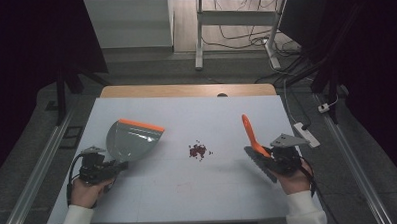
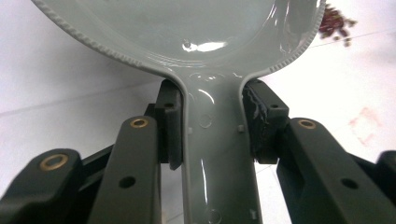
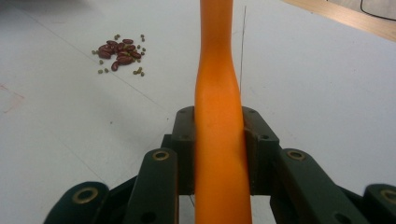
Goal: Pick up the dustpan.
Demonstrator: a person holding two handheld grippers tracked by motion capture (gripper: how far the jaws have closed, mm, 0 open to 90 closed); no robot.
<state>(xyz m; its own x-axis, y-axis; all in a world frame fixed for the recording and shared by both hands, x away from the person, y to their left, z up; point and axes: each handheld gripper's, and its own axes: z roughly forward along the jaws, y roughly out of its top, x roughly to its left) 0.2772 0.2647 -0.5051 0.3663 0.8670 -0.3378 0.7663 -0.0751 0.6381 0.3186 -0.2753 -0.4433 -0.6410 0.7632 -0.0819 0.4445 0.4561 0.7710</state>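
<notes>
High view first: the left gripper [image 1: 119, 166], at about eight o'clock on the white table [image 1: 154, 203], is clamped on the handle of a grey dustpan [image 1: 132, 140] whose orange lip points toward one o'clock. The right gripper [image 1: 262, 157], at about four o'clock, is clamped on a brush [image 1: 252, 140], its orange handle rising toward twelve o'clock and the dark bristle head lying toward five o'clock by the hand. Between the two tools, near the table's centre, sits a small pile of beans [image 1: 198, 151], apart from both pan and brush.

Left gripper view confirms the grip: the pads [image 2: 170, 123] press on either side of the dustpan's [image 2: 196, 28] narrow neck, and the beans [image 2: 335, 25] show at two o'clock past the pan's rim. Right gripper view shows the jaws closed against the brush handle [image 3: 218, 121], with the beans [image 3: 120, 52] at ten o'clock, red kidney-shaped ones mixed with smaller greenish ones, all in one loose cluster.

As I judge it, the work is sweeping the beans into the pan, and only the pick-up of both tools is done. No bean lies in the pan, and the pile looks undisturbed. Still left: bring the pan's lip to the pile, sweep the beans across, and lift the pan.
</notes>
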